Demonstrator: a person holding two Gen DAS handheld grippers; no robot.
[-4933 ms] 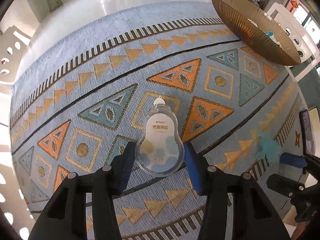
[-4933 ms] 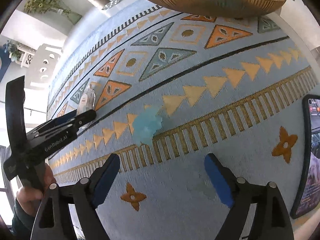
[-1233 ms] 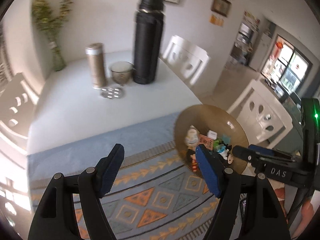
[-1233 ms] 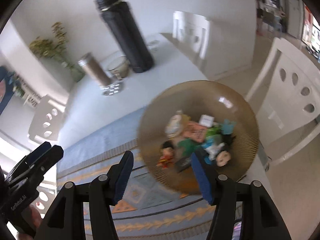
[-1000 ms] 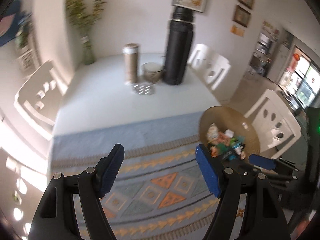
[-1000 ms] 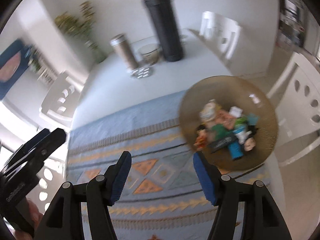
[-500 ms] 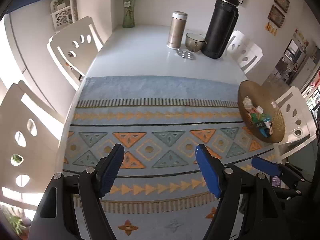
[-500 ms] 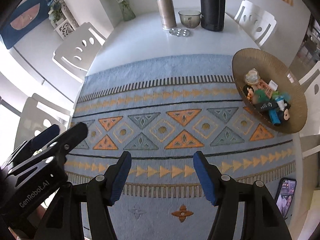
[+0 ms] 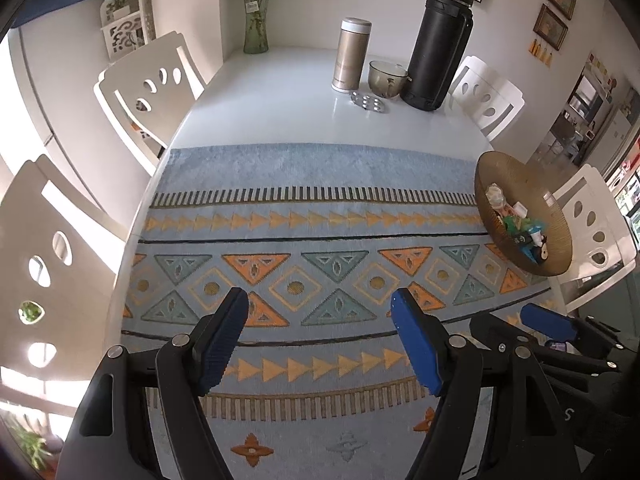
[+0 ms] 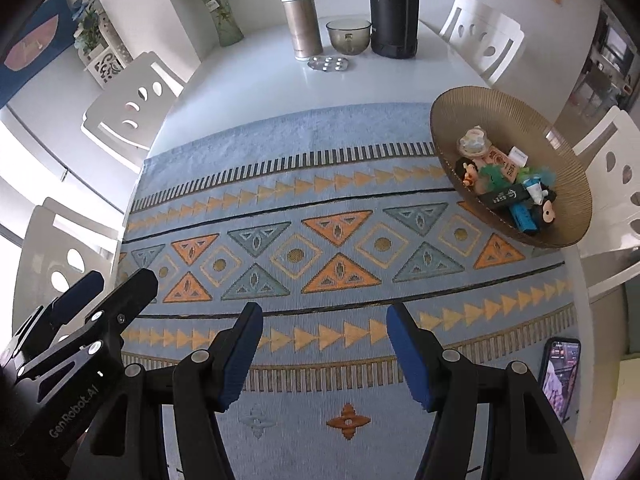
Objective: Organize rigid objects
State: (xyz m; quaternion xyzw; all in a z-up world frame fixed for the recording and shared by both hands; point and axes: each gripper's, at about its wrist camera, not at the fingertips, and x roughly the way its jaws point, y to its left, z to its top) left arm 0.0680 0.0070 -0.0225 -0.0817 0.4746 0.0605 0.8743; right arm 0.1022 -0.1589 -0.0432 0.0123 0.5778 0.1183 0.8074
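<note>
A ribbed brown bowl [image 10: 472, 108] [image 9: 486, 166] stands at the right edge of the patterned blue mat [image 10: 320, 136] [image 9: 320, 160]. It holds several small objects: a clear round case [image 10: 474, 140], a small figure [image 10: 467, 171], a black bar [image 10: 505, 197] and a blue piece [image 10: 524, 216]. My left gripper [image 9: 319, 312] hangs open above the near part of the mat, nothing between its blue pads. My right gripper [image 10: 323, 326] is open and empty too, beside it to the right. Each gripper shows at the edge of the other's view.
At the far end of the white table [image 9: 300, 104] stand a tall black flask [image 9: 438, 40], a metal tumbler [image 9: 352, 54], a glass cup [image 9: 386, 76], a small disc [image 9: 370, 101] and a vase [image 9: 254, 20]. White chairs [image 9: 140, 84] surround it. A phone [image 10: 560, 372] lies near right.
Both views swung from a tilted, blurred look at the far table and bowl to a steady look down on the mat. Earlier, a clear case and a teal piece lay on the mat.
</note>
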